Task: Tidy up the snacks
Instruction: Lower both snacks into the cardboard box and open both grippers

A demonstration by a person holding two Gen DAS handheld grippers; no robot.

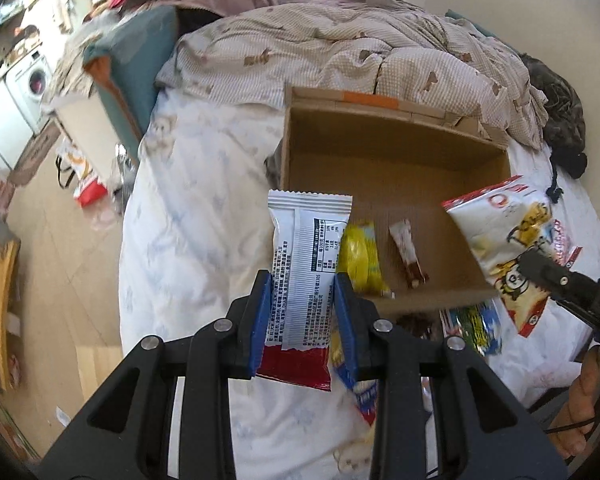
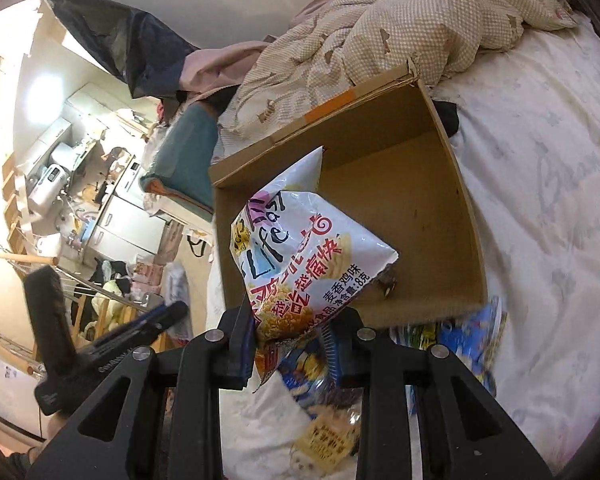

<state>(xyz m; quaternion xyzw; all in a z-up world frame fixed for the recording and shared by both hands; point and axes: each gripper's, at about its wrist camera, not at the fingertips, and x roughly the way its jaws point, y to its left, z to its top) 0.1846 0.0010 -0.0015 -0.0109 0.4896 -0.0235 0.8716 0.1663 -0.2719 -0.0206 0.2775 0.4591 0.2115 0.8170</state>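
My left gripper (image 1: 302,280) is shut on a white and red snack packet (image 1: 306,264), held upright near the left front corner of an open cardboard box (image 1: 380,148) on the bed. A yellow packet (image 1: 362,258) and a small brown-and-white wrapper (image 1: 408,254) lie on the box floor. My right gripper (image 2: 296,326) is shut on a puffy white chip bag (image 2: 304,248), lifted over the near edge of the cardboard box (image 2: 452,184). That chip bag (image 1: 504,240) and the right gripper (image 1: 540,270) also appear at right in the left wrist view.
Several loose snack packs (image 2: 456,340) lie on the white bed sheet (image 2: 540,160) in front of the box. A crumpled checked quilt (image 1: 340,44) is heaped behind it. Left of the bed is a wooden floor (image 1: 60,240) with bags and clutter.
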